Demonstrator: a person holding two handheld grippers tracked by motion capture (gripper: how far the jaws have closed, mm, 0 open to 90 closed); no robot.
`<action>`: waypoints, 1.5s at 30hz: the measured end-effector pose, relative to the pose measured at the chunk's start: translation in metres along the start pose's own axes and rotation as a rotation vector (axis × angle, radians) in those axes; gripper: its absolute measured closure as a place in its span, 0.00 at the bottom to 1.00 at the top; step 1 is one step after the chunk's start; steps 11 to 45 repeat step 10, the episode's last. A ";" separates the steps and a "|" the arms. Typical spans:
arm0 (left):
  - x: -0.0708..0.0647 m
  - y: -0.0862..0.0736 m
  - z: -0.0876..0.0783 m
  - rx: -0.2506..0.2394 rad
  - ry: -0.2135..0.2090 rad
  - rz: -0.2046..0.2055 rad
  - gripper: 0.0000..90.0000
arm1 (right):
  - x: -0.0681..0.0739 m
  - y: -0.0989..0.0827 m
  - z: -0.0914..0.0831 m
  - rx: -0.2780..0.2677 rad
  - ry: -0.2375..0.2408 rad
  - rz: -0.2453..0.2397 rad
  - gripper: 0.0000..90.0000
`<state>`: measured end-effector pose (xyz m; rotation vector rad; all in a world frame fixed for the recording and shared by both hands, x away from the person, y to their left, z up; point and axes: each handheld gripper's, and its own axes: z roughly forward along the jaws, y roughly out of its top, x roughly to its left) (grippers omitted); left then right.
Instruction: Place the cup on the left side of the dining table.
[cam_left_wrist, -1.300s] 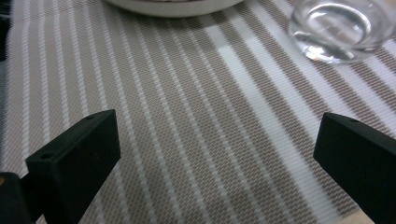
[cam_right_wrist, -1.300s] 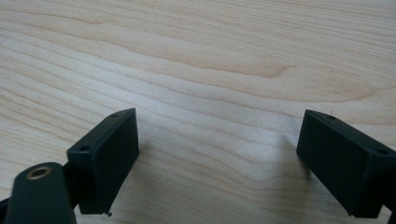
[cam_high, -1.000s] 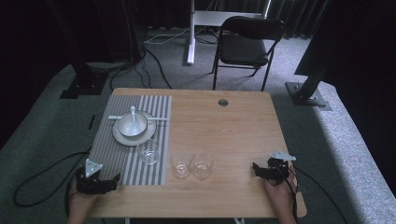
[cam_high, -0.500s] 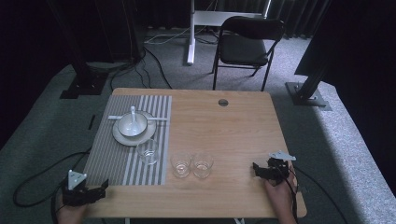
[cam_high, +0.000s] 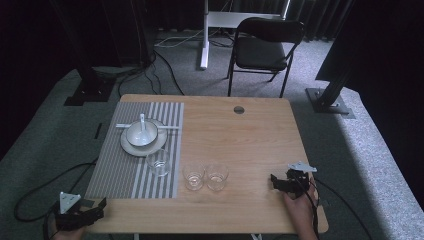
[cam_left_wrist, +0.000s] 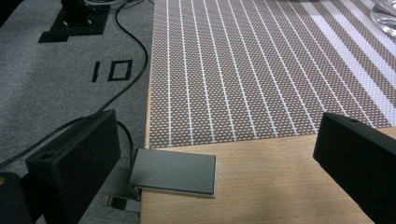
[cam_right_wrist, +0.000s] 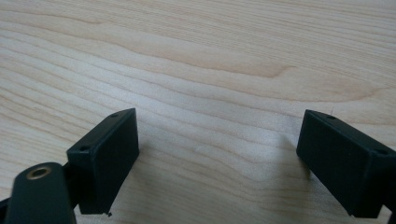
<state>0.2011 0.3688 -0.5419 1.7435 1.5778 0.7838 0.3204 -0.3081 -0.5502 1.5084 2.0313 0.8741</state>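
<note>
My left gripper (cam_high: 96, 210) hovers off the table's front left corner, open, with nothing between its jaws (cam_left_wrist: 219, 158). Its view looks over the striped placemat (cam_left_wrist: 261, 65) and a grey clamp plate (cam_left_wrist: 173, 171) on the table edge. My right gripper (cam_high: 276, 182) rests near the front right of the wooden table (cam_high: 240, 135), open over bare wood (cam_right_wrist: 215, 154). On the placemat (cam_high: 135, 160) stands a plate (cam_high: 131, 146) with a white bowl (cam_high: 141, 133) and a spoon in it. One clear glass (cam_high: 158, 162) stands on the mat, two more glasses (cam_high: 193, 177) (cam_high: 217, 176) beside it on the wood.
A black chair (cam_high: 265, 47) and a white stand (cam_high: 204, 35) are beyond the table's far edge. Black cables (cam_high: 45, 185) trail over the grey carpet at left. A round hole (cam_high: 239, 110) sits in the tabletop near the far edge.
My left gripper has drawn back toward the person and leftward, from over the mat's front corner to off the table's front left corner. The right gripper has stayed put.
</note>
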 end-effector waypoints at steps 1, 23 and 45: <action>0.000 0.000 0.000 -0.003 -0.006 -0.005 0.01 | 0.000 0.000 0.000 0.000 0.000 0.000 0.14; 0.003 -0.001 0.000 -0.016 -0.015 -0.041 0.01 | 0.000 0.000 0.000 0.001 0.000 0.001 0.14; 0.003 -0.001 0.000 -0.016 -0.015 -0.041 0.01 | 0.000 0.000 0.000 0.001 0.000 0.001 0.14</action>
